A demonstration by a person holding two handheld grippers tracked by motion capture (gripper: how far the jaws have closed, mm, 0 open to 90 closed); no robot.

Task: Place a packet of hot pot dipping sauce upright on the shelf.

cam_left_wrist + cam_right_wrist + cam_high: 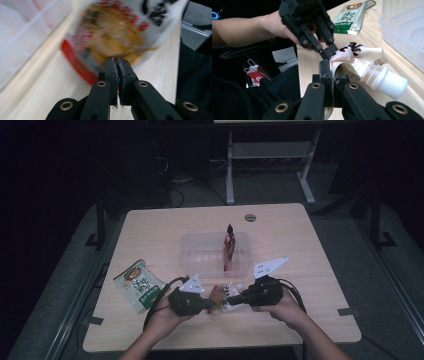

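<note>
Over on the left of the wooden table (150,225) a green snack packet (138,285) lies flat, nothing touching it. Next along, the left gripper (212,305) has its jaws pinched tight on one edge of a spouted pouch (220,296), the one with the white screw cap (384,80), held just above the tabletop near the front edge. The right gripper (233,300) is clamped on the pouch's other end, right by the spout. Behind them sits a clear plastic bin (197,251) with a red packet (228,251) standing upright inside.
</note>
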